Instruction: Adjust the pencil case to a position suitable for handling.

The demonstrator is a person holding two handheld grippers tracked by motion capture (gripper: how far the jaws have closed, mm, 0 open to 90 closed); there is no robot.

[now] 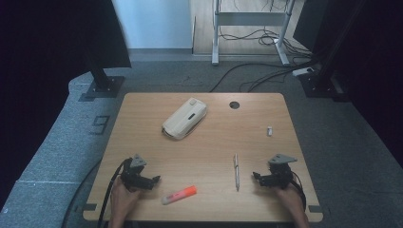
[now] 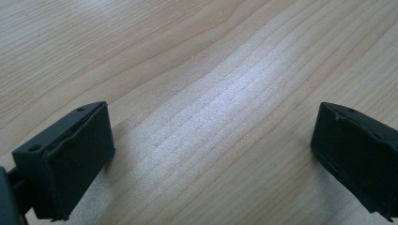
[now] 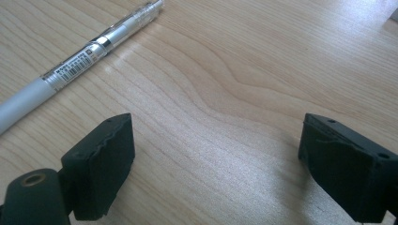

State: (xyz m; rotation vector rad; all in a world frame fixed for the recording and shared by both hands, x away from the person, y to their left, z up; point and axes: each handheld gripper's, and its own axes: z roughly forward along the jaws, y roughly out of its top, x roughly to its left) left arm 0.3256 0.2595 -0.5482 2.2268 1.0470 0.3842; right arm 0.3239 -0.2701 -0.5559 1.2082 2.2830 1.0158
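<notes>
Wooden table (image 1: 204,142), seen from the high view, with both grippers low at its near edge. Left gripper (image 1: 154,180) sits at about 7 o'clock on the tabletop, held by a hand (image 1: 124,199) whose forearm is cut off by the bottom of the picture; its jaws stand wide apart with bare wood grain between them, as the left gripper view (image 2: 211,140) shows, and both jaw tips run off that picture's lower edge. Orange highlighter (image 1: 179,194) lies just beside this gripper, at its 4 o'clock, tilted, with a pale cap end toward the near edge; it is apart from the jaws. Right gripper (image 1: 256,176) rests at about 5 o'clock on the table, jaws likewise spread wide and holding nothing; the right gripper view (image 3: 216,154) shows empty wood between them. White pen (image 1: 236,172) lies just at 9 o'clock of the right gripper, running roughly from 12 to 6 o'clock, not touched. In the right gripper view the pen (image 3: 80,58) crosses the upper left corner; its near end is cut off by the left edge, and small print on the barrel is too fine to read. Cream pencil case (image 1: 184,118) lies at the middle of the table toward 11 o'clock, well apart from both grippers. A small white item (image 1: 269,130) at 2 o'clock is too tiny to identify. A dark round hole (image 1: 234,105) sits near the far edge.
</notes>
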